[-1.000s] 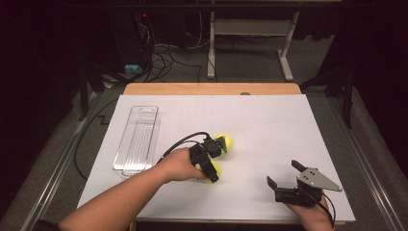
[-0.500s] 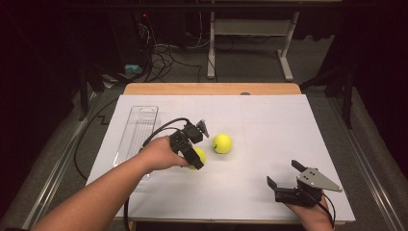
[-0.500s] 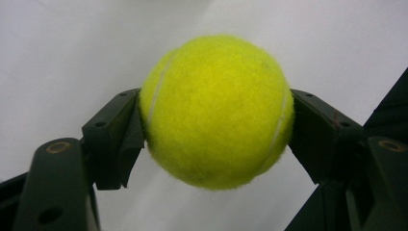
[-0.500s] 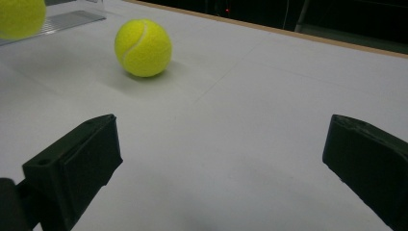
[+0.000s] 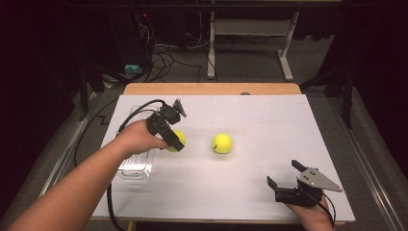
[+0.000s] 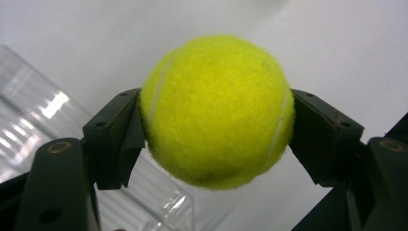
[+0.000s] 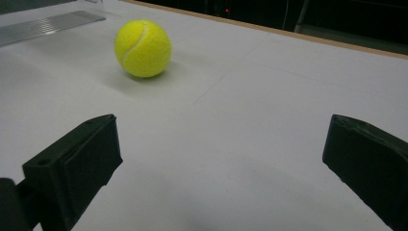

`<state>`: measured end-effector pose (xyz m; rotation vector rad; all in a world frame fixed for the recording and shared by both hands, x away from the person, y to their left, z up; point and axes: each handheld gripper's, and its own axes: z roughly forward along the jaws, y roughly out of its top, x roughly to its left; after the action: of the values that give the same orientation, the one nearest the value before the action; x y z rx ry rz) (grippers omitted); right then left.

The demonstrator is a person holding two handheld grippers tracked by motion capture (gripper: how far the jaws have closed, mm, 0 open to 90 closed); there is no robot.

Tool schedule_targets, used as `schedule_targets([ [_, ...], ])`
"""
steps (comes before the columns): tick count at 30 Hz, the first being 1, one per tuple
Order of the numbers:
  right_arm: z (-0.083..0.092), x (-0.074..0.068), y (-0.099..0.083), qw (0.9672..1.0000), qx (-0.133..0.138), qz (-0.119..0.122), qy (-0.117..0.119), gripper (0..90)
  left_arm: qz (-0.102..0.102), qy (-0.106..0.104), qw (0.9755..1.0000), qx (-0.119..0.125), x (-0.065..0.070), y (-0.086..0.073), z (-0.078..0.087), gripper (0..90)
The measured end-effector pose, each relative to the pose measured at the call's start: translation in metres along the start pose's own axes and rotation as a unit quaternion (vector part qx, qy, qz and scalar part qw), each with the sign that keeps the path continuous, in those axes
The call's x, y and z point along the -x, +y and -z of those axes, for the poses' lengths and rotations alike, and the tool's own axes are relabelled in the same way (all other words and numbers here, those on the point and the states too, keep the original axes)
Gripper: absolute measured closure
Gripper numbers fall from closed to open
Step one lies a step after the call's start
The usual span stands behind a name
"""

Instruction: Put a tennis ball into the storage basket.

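My left gripper has its jaws closed against opposite sides of a tennis ball; in the left gripper view both black pads press the felt at the ball's widest part, one on each side. The held ball sits at the right edge of the clear plastic tray, over the white sheet rather than inside the tray. I cannot tell from the frames whether the ball is touching the sheet or lifted clear of it. The tray's ribbed transparent wall shows just behind and below the ball in the left gripper view.

My left hand wraps the gripper body, forearm crossing over the tray's near end. The black cable loops from the gripper back over the tray's far end.

A second tennis ball rests on the sheet, well right of the tray and apart from the held ball. In the right gripper view this loose ball lies ahead and left of the jaws.

My right gripper is far right of the tray, near the sheet's front edge, jaws spread wide with nothing between them, bare sheet under them. Grey three-cornered plate on top.
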<state>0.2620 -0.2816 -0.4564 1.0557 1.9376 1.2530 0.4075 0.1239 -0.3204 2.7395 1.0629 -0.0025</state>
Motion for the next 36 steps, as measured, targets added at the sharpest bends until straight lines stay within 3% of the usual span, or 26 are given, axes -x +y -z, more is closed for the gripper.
schedule_targets([
  [9,0.0,0.0,0.0,1.0,0.001,0.0,0.0,0.0,0.053,0.011,0.9985,0.0,-0.04,-0.015,0.012,26.4],
  [20,0.0,0.0,0.0,1.0,-0.001,0.002,0.0,0.0,0.116,0.021,0.993,-0.01,-0.084,-0.036,0.017,26.4],
  [29,-0.001,0.001,-0.001,1.0,-0.002,0.003,0.0,0.0,0.152,0.033,0.9877,-0.017,-0.105,-0.047,0.018,26.4],
  [36,-0.001,0.0,-0.001,1.0,-0.003,0.002,0.002,0.0,0.158,0.039,0.9865,-0.021,-0.108,-0.045,0.011,26.3],
])
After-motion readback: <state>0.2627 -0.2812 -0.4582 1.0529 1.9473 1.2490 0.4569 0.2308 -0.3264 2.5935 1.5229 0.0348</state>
